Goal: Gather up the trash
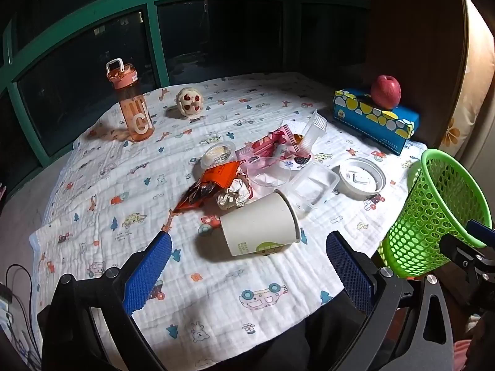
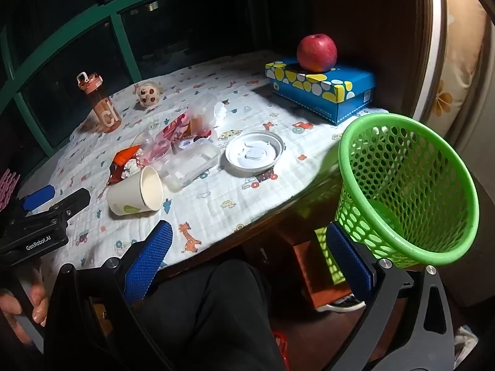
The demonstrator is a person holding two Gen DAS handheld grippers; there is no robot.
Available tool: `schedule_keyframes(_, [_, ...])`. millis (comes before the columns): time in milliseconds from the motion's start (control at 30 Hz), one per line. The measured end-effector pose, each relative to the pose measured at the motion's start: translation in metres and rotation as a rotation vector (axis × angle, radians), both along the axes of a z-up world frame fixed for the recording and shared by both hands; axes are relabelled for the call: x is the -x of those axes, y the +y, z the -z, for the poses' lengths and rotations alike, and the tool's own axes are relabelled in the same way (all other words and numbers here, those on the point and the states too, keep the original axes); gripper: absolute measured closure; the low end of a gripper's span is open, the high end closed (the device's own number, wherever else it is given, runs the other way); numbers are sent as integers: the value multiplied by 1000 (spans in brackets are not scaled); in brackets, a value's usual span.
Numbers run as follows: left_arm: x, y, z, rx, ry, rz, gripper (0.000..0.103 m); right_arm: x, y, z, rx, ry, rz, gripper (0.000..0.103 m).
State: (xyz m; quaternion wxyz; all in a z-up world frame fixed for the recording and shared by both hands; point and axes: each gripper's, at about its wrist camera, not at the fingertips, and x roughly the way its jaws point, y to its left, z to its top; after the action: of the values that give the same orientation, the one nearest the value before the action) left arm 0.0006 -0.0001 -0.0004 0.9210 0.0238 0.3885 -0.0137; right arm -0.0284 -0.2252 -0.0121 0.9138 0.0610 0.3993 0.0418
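The left hand-held gripper [image 1: 249, 259] is hanging over the near part of the desk [image 1: 92, 185] with its jaws standing fully apart and holding nothing, and the right hand-held gripper [image 2: 249, 258] is doing the same over the near desk edge, also wide and empty. Judging from this, the collecting is not starting yet: nothing is showing inside the green basket [image 2: 408, 191], as far as its mesh lets me see, and it is tilting just beside the right finger of the right hand-held gripper. All the trash is still lying on the cloth. Just ahead of the left hand-held gripper a paper cup [image 1: 260, 225] is lying on its side; behind it are lying an orange wrapper [image 1: 207, 187], crumpled foil [image 1: 233, 196], clear plastic trays [image 1: 312, 185], a pink wrapper [image 1: 266, 147] and a white lid [image 1: 360, 177]. Farther away a pink bottle [image 1: 131, 105], a small toy [image 1: 189, 102] and a blue box [image 1: 376, 120] carrying an apple [image 1: 385, 90] are standing; they are probably not trash. Nothing is blocking the cup, but the pieces are overlapping.
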Motion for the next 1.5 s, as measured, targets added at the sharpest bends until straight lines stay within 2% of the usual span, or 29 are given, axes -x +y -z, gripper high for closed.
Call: schedule_keyframes(1500, [6,2,4,4,-9,-3,6,1,-1,1,-20,7,-1,5])
